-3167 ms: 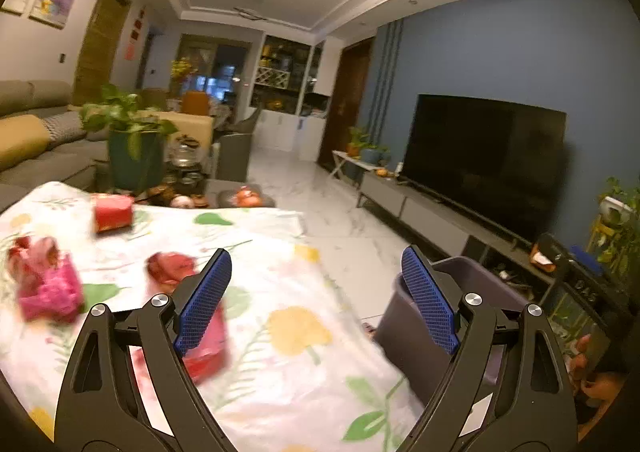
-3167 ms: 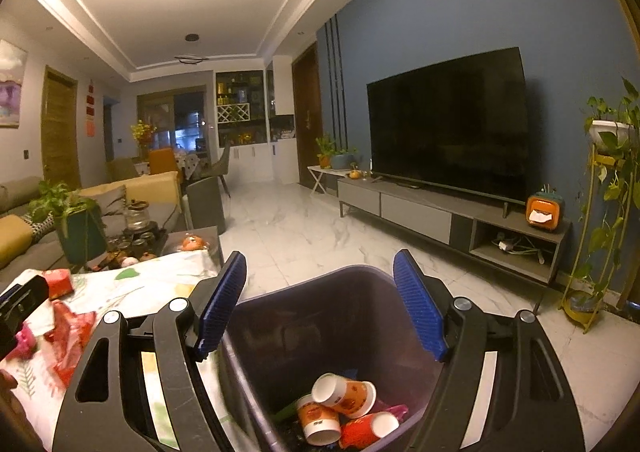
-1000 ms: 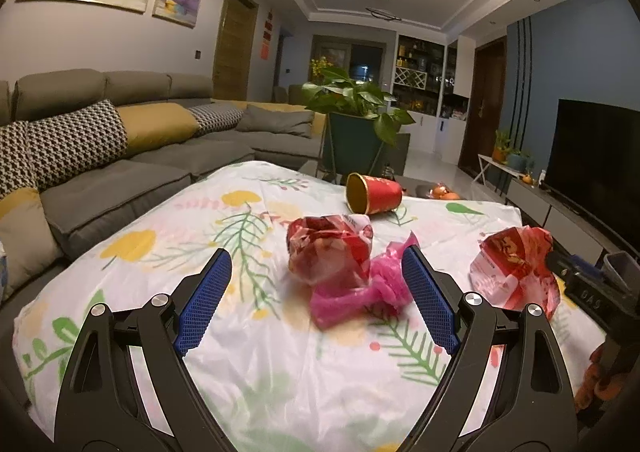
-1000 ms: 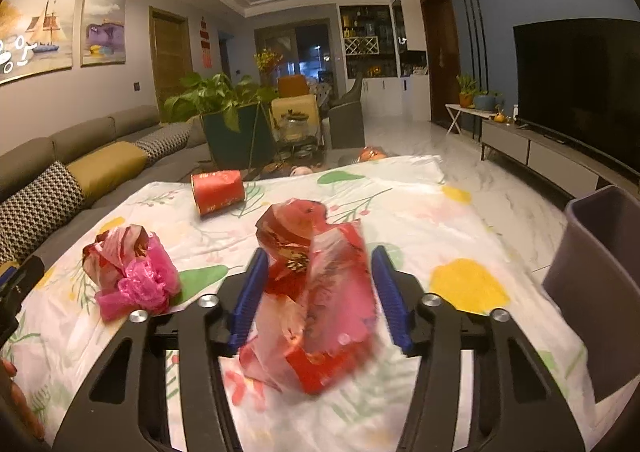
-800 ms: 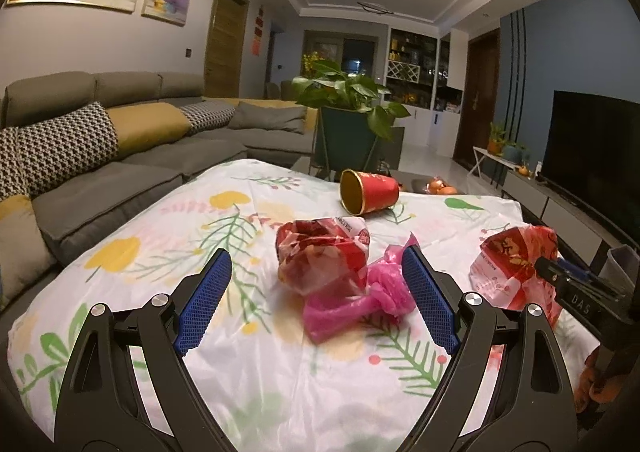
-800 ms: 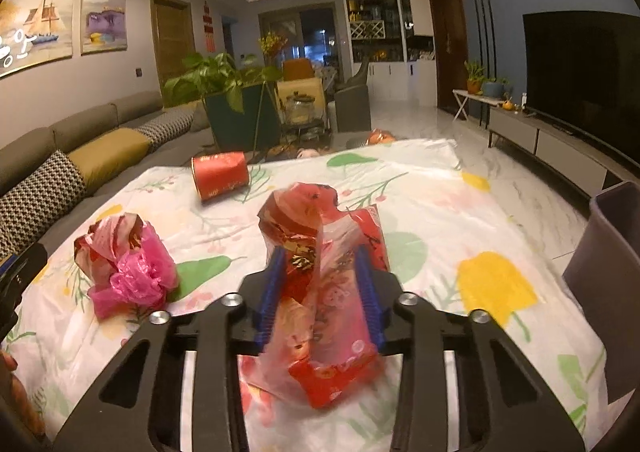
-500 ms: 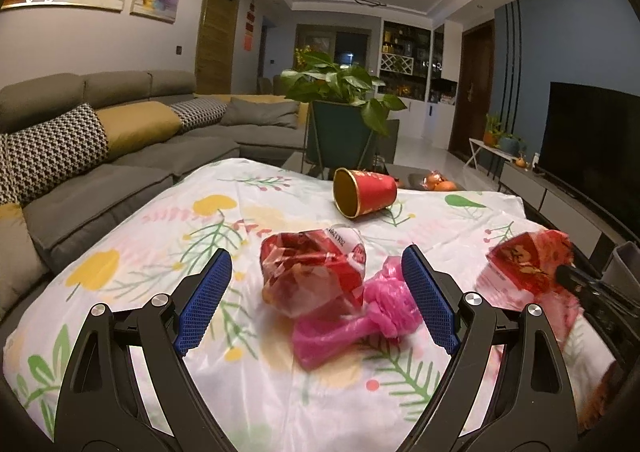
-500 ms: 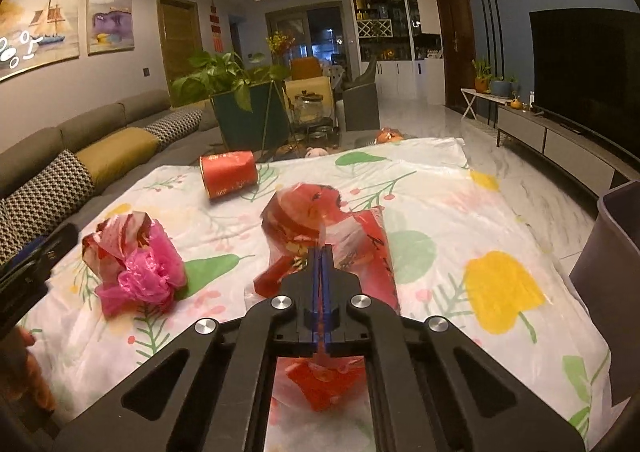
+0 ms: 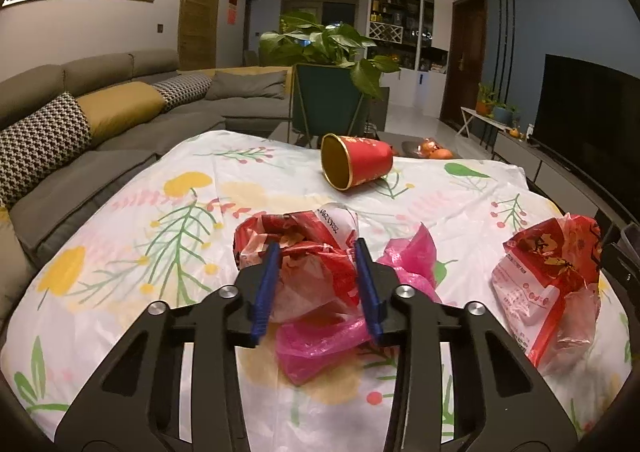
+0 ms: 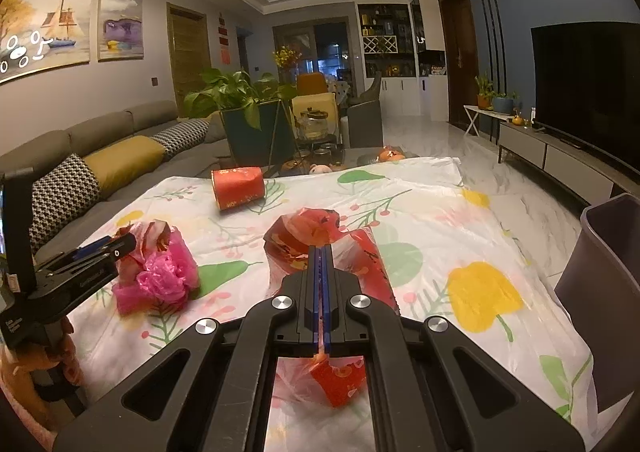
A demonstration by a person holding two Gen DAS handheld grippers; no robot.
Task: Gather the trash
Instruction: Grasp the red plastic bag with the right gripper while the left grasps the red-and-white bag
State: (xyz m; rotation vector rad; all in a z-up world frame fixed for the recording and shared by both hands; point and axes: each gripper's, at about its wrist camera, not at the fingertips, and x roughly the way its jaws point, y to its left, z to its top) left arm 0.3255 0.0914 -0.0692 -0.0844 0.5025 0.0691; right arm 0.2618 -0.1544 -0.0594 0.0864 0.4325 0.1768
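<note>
On the floral tablecloth [image 9: 152, 212] lies a crumpled red and white plastic bag [image 9: 308, 236] on top of a pink bag [image 9: 412, 256]. My left gripper [image 9: 316, 250] has its blue fingers pressed against both sides of the red and white bag. A red plastic wrapper [image 10: 308, 230] sits mid-table, and my right gripper [image 10: 322, 252] is shut on its edge. That wrapper [image 9: 548, 280] also shows at the right of the left wrist view. A red paper cup [image 9: 356, 166] lies on its side farther back. The left gripper [image 10: 118, 246] reaches in over the pink bag [image 10: 164, 272].
A dark grey bin [image 10: 608, 284] stands off the table's right edge. A potted plant [image 9: 332, 92] and a glass side table with fruit are behind the table. A grey sofa [image 9: 80, 140] runs along the left, and a TV unit along the right wall.
My left gripper has moved forward and narrowed from wide open onto the red and white bag. My right gripper closed on the red wrapper and still grips it.
</note>
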